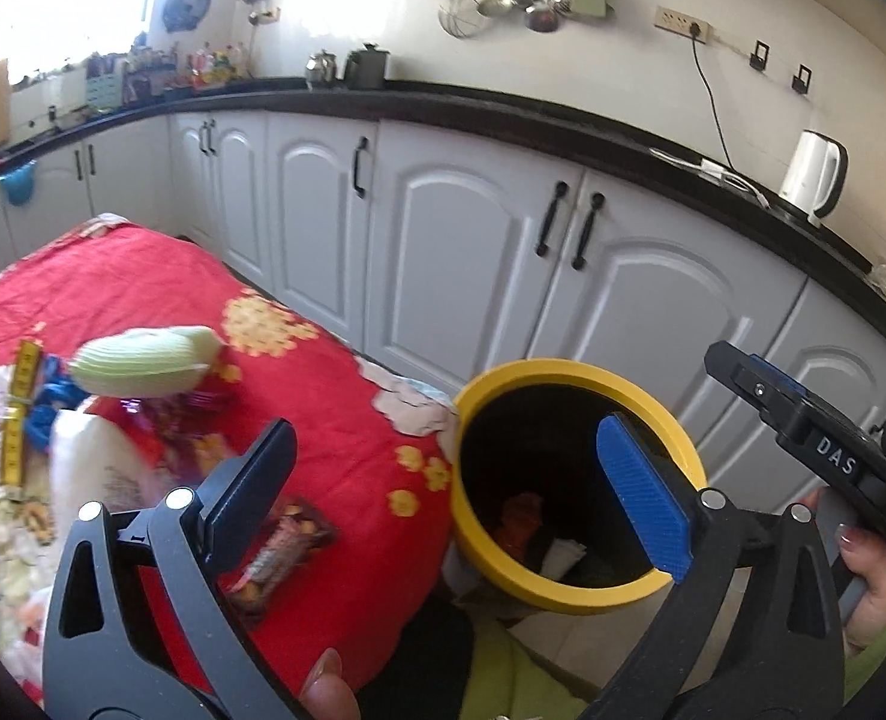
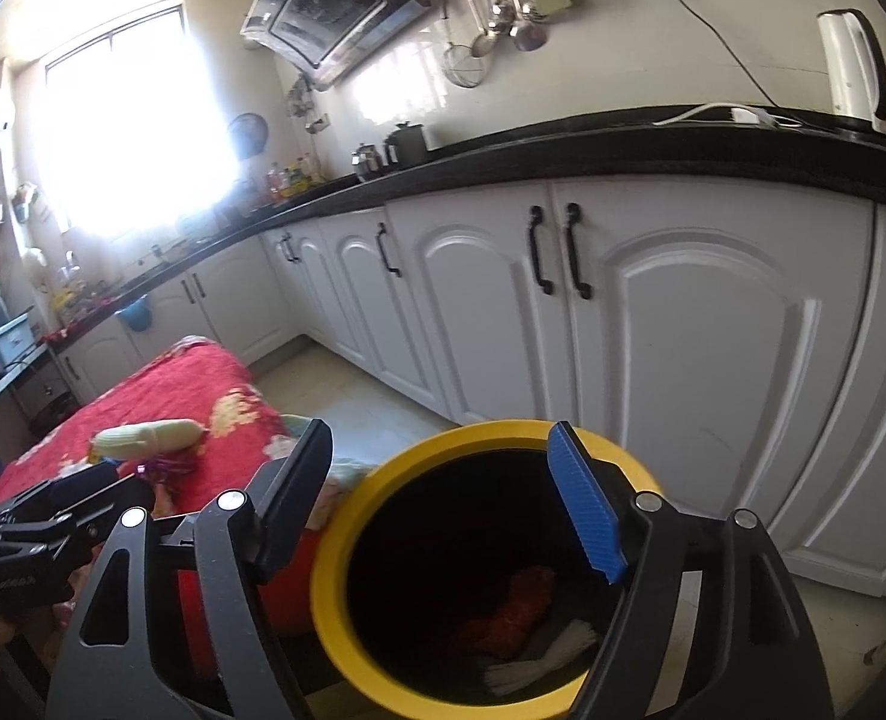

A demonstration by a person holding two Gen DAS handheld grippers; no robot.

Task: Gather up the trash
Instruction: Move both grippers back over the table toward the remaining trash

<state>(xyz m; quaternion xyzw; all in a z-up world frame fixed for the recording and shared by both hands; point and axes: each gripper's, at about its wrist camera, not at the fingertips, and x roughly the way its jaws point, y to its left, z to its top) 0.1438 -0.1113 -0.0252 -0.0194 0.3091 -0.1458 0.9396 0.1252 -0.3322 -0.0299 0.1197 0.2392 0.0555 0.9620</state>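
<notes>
The low table under a red cloth with yellow flower patches (image 1: 143, 276) fills the left side of the scene, and the round bin with a yellow rim and dark inside (image 1: 568, 371) stands on the floor touching its right edge, in front of the white cabinets (image 1: 460, 228). In the bin lie already a crumpled orange-red wrapper (image 2: 517, 609) and a white crumpled paper (image 2: 541, 657).

Both grippers are empty. The left gripper (image 1: 443, 498) has its jaws wide apart above the table's edge; the right gripper (image 2: 440, 510) has its jaws apart over the bin's mouth.

The nearest trash left is, I judge, a clear plastic snack packet (image 1: 284, 552), lying flat on the cloth. It is just below and inside of the left gripper's black finger (image 1: 251, 480), its long axis running diagonally up to the right. The left hand is nearer. Farther back lies a pale green oblong object (image 1: 143, 360).
</notes>
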